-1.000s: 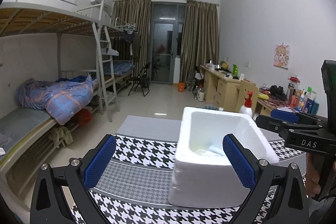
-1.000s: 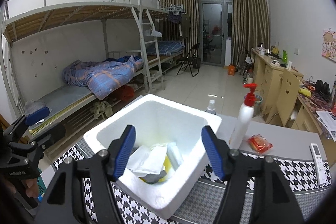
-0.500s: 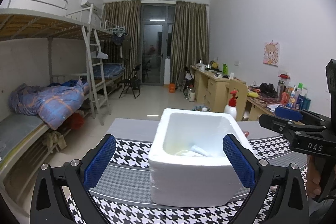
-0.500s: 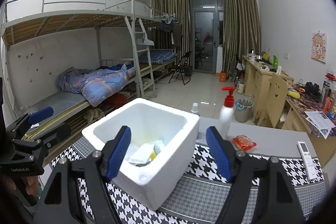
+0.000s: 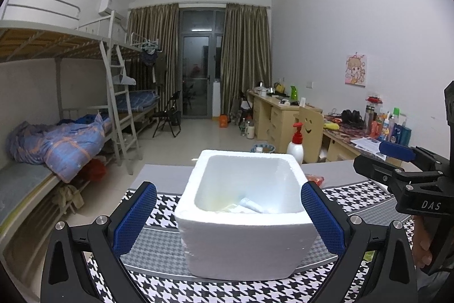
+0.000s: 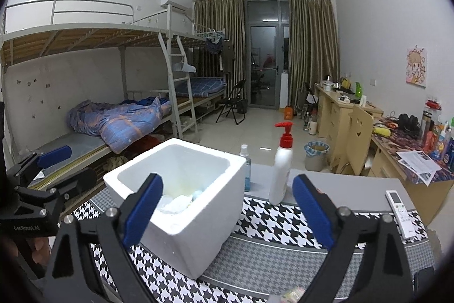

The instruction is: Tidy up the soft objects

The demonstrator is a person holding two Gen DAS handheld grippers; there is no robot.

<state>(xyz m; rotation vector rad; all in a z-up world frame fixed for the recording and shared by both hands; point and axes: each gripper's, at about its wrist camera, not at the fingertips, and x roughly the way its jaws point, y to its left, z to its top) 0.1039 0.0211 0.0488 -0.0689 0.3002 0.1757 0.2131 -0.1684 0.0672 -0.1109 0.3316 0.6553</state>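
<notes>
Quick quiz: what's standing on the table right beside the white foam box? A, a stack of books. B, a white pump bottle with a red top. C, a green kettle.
B: the white pump bottle with its red top stands upright on the table beside the foam box.

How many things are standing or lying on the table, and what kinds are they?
Foam box: 1
Pump bottle: 1
Spray bottle: 1
Remote: 1
Red packet: 1
Total: 5, not counting the things inside the box.
</notes>
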